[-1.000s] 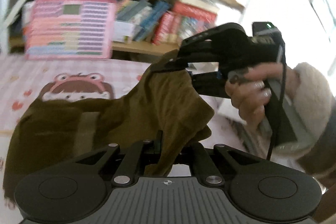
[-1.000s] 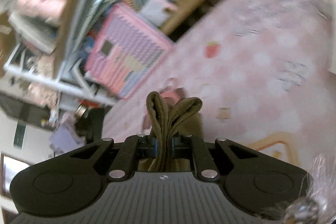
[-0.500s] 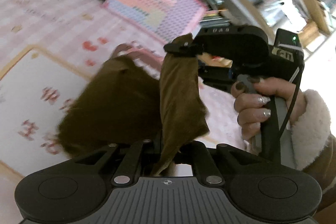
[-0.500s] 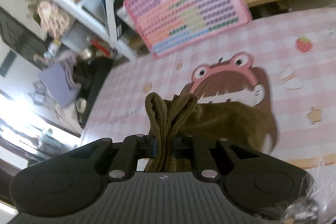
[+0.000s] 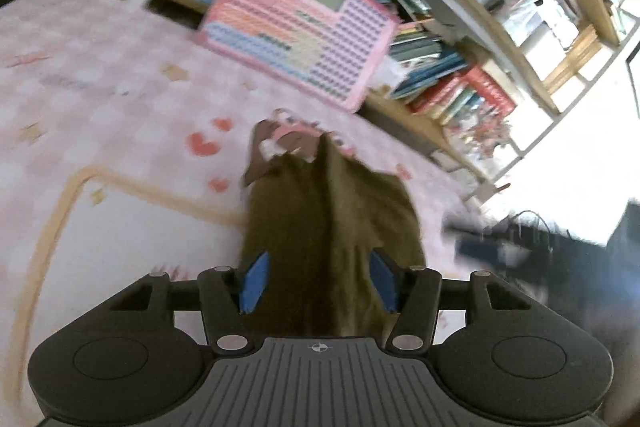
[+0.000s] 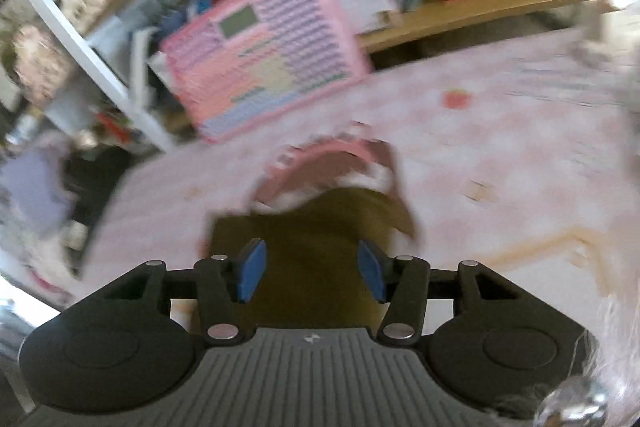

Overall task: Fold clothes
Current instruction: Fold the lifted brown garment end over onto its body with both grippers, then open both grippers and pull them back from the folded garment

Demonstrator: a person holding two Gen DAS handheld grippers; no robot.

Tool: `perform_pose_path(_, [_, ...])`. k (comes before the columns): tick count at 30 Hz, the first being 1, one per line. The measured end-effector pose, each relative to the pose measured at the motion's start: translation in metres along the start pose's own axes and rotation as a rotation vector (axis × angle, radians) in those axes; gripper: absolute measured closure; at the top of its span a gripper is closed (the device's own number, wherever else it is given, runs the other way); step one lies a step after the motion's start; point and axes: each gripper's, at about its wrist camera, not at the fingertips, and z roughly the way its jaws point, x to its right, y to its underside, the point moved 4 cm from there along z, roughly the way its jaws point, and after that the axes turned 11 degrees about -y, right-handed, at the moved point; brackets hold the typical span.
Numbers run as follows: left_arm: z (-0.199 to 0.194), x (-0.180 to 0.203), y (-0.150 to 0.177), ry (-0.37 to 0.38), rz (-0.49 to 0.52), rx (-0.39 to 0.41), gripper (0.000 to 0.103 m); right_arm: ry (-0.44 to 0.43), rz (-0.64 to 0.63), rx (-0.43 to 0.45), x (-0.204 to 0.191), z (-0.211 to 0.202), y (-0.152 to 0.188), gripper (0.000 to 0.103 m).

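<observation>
Standing apart, the blue pads (image 5: 256, 281) of the left gripper (image 5: 319, 279) have just been opening, and the olive-brown garment (image 5: 332, 227) runs loose between them, a ridge down its middle, neither pad pressing it. The right gripper (image 6: 311, 273) has likewise just been opening; its pads (image 6: 250, 273) stand clear of the same garment (image 6: 308, 243), which lies flat beneath and between them. The cloth rests on a pink checked play mat (image 5: 100, 99), over a printed cartoon creature (image 6: 340, 163) and just beside a tan curved border line (image 5: 52, 227). To the garment's left the mat lies bare out to its edge; to its right, dark blurred gear (image 5: 520, 243) sits near. Beyond, a pink board with coloured rows (image 5: 298, 27) leans on the wooden bookshelf (image 5: 420, 115) at the mat's far edge. Its writing and the book spines are too blurred to read
</observation>
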Motion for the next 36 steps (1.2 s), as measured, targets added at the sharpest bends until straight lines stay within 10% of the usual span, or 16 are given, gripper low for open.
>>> perform_pose_path(5, [0.041,0.008,-0.016,-0.019,0.036,-0.063,0.055,0.052,0.047,-0.044,0.008,-0.005,0.052,0.046])
perform_pose_path(8, [0.035,0.02,-0.021,-0.008,0.124,0.001,0.098,0.097,0.068,-0.048,0.009,0.006,0.068,0.046])
perform_pose_path(11, [0.01,0.043,-0.021,0.023,0.303,0.136,0.098,0.108,0.056,-0.04,0.002,0.012,0.072,0.046])
perform_pose_path(16, [0.069,-0.002,-0.014,-0.097,0.184,-0.059,0.094,0.111,0.035,-0.054,-0.003,0.026,0.075,0.046])
perform_pose_path(31, [0.019,-0.001,-0.008,-0.01,0.171,-0.015,0.068,0.111,-0.003,-0.059,-0.011,0.026,0.076,0.044])
perform_pose_path(36, [0.027,0.002,0.018,-0.083,0.272,-0.055,0.066,0.096,0.046,-0.055,-0.009,0.018,0.081,0.044])
